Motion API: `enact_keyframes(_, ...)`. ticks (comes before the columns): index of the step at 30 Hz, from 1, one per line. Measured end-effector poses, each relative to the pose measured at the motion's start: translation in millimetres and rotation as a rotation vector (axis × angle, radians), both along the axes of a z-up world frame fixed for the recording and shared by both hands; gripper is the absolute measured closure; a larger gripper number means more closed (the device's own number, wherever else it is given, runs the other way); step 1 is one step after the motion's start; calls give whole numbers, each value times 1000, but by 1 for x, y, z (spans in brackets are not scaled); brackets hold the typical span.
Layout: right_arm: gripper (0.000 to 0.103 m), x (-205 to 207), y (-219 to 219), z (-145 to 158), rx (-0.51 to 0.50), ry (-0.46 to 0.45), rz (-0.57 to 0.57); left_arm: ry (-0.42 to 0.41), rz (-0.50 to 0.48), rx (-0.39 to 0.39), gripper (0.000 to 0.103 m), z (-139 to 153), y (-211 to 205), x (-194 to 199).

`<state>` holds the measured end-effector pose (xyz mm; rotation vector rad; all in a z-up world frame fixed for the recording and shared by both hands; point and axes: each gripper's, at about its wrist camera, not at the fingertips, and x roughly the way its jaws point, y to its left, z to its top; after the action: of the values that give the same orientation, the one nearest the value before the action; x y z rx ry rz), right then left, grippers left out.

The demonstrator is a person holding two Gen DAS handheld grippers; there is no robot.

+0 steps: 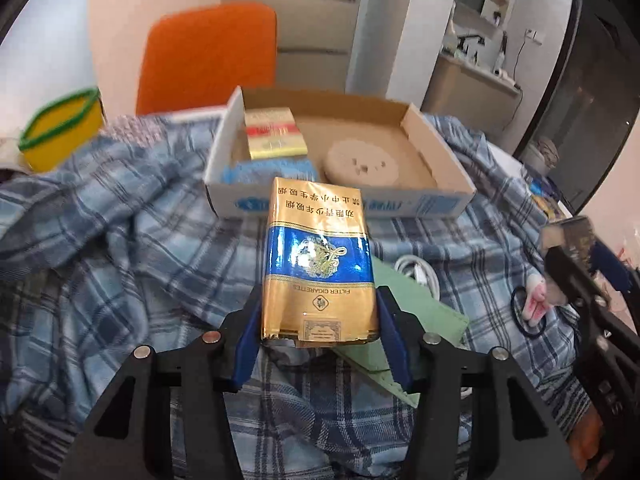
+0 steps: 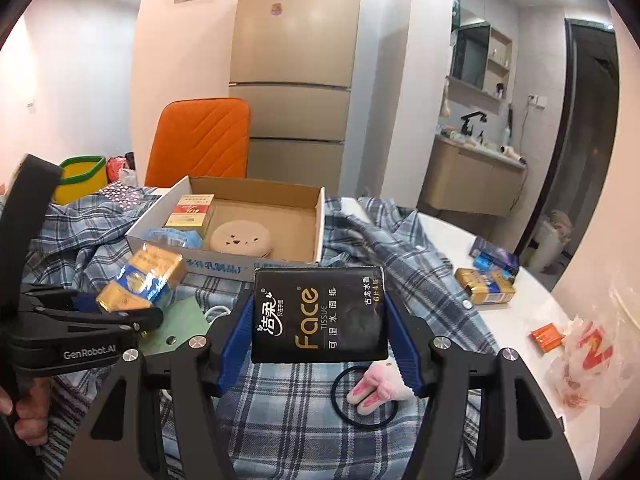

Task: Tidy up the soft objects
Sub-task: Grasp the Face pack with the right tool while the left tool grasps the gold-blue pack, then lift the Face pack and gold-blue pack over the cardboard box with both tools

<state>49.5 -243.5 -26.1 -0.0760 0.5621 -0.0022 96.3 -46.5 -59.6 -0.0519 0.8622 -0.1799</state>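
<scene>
Both grippers carry something: the left gripper (image 1: pixel 318 320) has its blue pads pressed on the sides of a gold-and-blue cigarette pack (image 1: pixel 318 264), lifted clear of the blue plaid cloth (image 1: pixel 120 248) that covers the near part of the tabletop, and the right gripper (image 2: pixel 320 320) clamps a black tissue pack (image 2: pixel 320 314) marked "Face" between its own pads, also off the cloth. Under the right gripper, on the cloth near the front edge, lie a pink-and-white plush piece (image 2: pixel 374 390) and a dark elastic loop (image 2: pixel 362 396) around its end. Just beyond the left gripper a pale green flat piece (image 1: pixel 416 308) rests on the cloth with a white cable (image 1: pixel 418 270) beside it. Farther back, about the middle of the table, stands an open cardboard box (image 1: pixel 436 148) holding a red-and-gold pack (image 1: pixel 274 134) in its left far corner, a light blue soft item (image 1: pixel 266 170) against its near wall and a round beige pad (image 1: pixel 360 162) just right of that. On the bare white tabletop (image 2: pixel 516 320) toward the right edge sit another gold-and-blue pack (image 2: pixel 486 286), a small orange packet (image 2: pixel 546 336) and a crumpled plastic bag (image 2: pixel 584 364). At the far left corner stands a yellow bin with a green rim (image 2: pixel 82 178), and behind the table's far edge an orange chair (image 2: pixel 200 140).
</scene>
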Motion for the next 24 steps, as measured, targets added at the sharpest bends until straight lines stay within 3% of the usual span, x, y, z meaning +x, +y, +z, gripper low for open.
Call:
enact_keyframes(11, 38, -8, -5, 4, 34, -43, 1, -220, -26, 6, 53, 28, -4, -25)
enact_keyframes(24, 38, -14, -5, 8, 37, -78, 0, -340, -19, -16, 55, 42, -3, -41)
